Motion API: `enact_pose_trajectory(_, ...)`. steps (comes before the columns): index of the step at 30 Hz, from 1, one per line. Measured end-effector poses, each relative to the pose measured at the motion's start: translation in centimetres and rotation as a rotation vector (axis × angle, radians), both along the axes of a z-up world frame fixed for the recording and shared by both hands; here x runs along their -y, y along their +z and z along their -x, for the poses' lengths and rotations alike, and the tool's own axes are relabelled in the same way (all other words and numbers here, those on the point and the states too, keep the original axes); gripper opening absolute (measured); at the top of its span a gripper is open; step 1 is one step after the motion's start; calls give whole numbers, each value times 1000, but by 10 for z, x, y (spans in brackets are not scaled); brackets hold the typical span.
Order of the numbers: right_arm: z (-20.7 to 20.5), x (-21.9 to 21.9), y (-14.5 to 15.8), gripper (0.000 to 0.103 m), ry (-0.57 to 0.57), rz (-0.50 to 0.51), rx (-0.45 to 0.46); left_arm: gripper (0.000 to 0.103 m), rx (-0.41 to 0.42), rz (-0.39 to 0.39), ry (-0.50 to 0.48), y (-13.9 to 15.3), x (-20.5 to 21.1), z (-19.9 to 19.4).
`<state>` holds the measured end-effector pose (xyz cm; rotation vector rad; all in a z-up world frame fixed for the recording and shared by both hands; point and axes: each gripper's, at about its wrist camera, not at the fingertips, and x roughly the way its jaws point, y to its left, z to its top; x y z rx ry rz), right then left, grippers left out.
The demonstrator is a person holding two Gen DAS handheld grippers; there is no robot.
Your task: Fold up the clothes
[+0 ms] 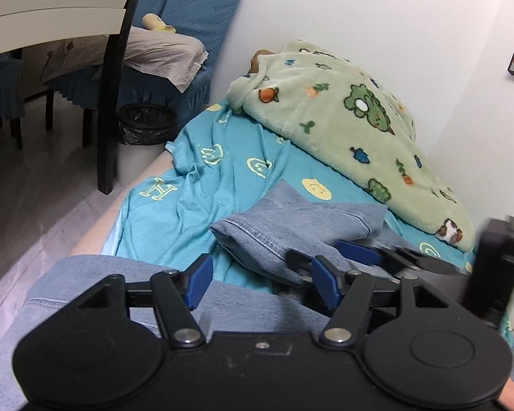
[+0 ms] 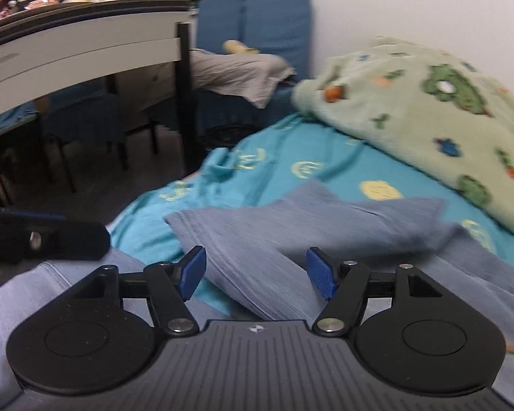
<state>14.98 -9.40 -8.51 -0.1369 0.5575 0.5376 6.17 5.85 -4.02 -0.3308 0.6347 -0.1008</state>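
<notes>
A blue denim garment (image 1: 291,226) lies crumpled on the teal bed sheet (image 1: 174,215), one folded part raised in the middle and another part spread close below the cameras. My left gripper (image 1: 262,284) hovers over the near denim, its blue pads apart and gripping nothing. My right gripper (image 2: 257,272) is open too. The raised denim fold (image 2: 291,226) shows between and beyond its fingers, and the pads do not press it. In the left wrist view the right gripper (image 1: 346,253) reaches in from the right, just above the denim. The right wrist view shows the left gripper (image 2: 44,239) blurred at the left edge.
A green fleece blanket (image 1: 342,120) with cartoon prints is heaped along the wall at the back right. Left of the bed stand a white table (image 1: 51,10) with a black leg (image 1: 113,102), a lined bin (image 1: 144,126) and blue-covered chairs (image 1: 202,10). The bed's left edge drops to grey floor (image 1: 34,188).
</notes>
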Motion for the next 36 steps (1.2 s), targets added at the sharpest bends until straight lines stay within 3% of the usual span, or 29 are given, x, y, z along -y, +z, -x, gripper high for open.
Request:
enact_pose_trajectory(3, -6, -6, -7, 65, 5, 1, -11, 61, -3, 10, -5, -3, -2, -1)
enact_pose_trajectory(4, -6, -4, -6, 51, -9, -4, -8, 61, -9, 15, -4, -5, -3, -2)
enact_pose_trajectory(5, -6, -2, -5, 29, -23, -10, -5, 61, -16, 23, -1, -7, -4, -3)
enact_pose_trajectory(7, -5, 3, -3, 9, -51, -21, 2, 61, -26, 49, 5, -9, -7, -4)
enact_pose_trajectory(8, -5, 5, -2, 4, -65, -27, 5, 61, -30, 56, 3, -10, -7, -4)
enact_pose_trajectory(17, 2, 87, 60, 2, -284, -176, 108, 61, -1, 19, -54, -7, 11, 3)
enact_pose_trajectory(21, 2, 137, 67, 2, -407, -230, 113, 61, -3, -14, -74, -10, 20, 3)
enact_pose_trajectory(26, 2, 188, 46, 2, -527, -253, 53, 61, -19, -21, -97, -15, 26, -1)
enact_pose_trajectory(29, 7, 196, 24, 2, -546, -191, 0, 61, -25, -27, -106, -17, 29, -2)
enact_pose_trajectory(36, 11, 201, -44, 2, -615, -67, -276, 61, -39, -7, -114, -20, 31, -4)
